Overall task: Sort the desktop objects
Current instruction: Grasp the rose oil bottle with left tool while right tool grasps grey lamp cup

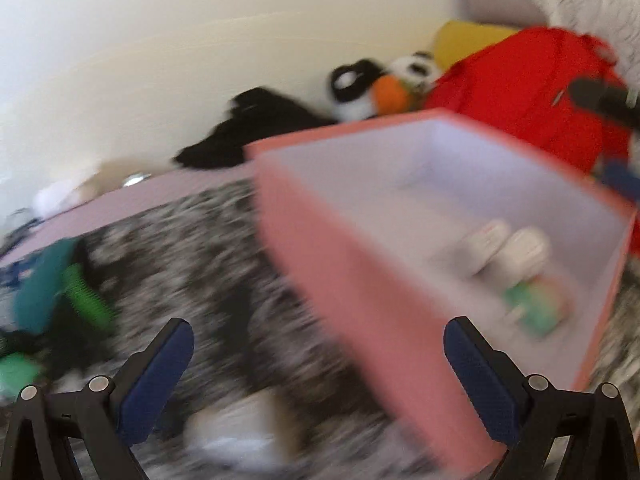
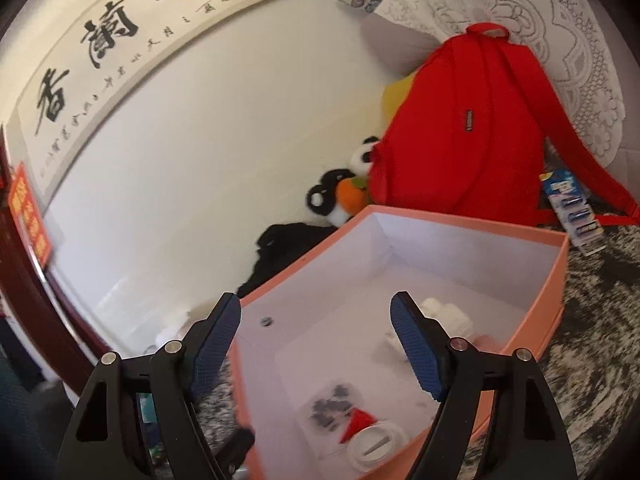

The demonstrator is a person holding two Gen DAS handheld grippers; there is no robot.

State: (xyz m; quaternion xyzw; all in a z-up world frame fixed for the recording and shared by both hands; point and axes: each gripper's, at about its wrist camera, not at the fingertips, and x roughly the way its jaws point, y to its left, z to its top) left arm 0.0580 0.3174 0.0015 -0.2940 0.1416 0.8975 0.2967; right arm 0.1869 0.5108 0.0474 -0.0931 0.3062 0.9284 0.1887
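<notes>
Sorting is judged partly done: several small items are lying in the pink box [image 2: 532, 280]. Left gripper [image 1: 318, 364] and right gripper [image 2: 316, 344] are being held released, empty; battery pack [image 2: 572, 208] is still lying outside.

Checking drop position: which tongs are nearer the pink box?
Right. The right tongs hang open over the pink box, one finger past its rim above the interior. The left tongs are open outside the box, beside its near wall, over the patterned cloth.
</notes>
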